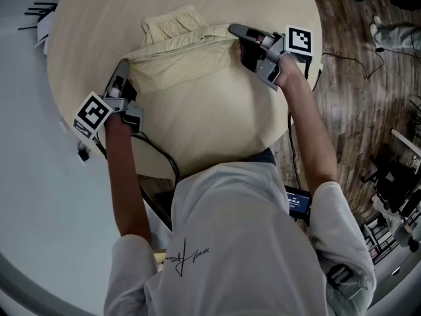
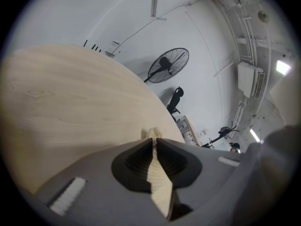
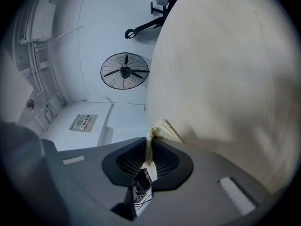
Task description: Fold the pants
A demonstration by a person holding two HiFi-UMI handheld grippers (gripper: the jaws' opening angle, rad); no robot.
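Pale yellow pants (image 1: 181,54) lie folded over on the round wooden table (image 1: 197,124), the waistband end at the far side. My left gripper (image 1: 122,68) pinches the cloth's left corner; in the left gripper view, yellow fabric (image 2: 157,175) is clamped between the dark pads. My right gripper (image 1: 235,30) grips the right corner of the fold; in the right gripper view a thin edge of the pants (image 3: 150,142) and a white label (image 3: 141,189) sit between its jaws. Both grippers are low over the table.
The table's near edge is close to the person's body, and wood floor (image 1: 355,91) lies at the right. A cable (image 1: 161,153) trails from the left gripper. A standing fan (image 2: 168,65) and white walls are beyond the table.
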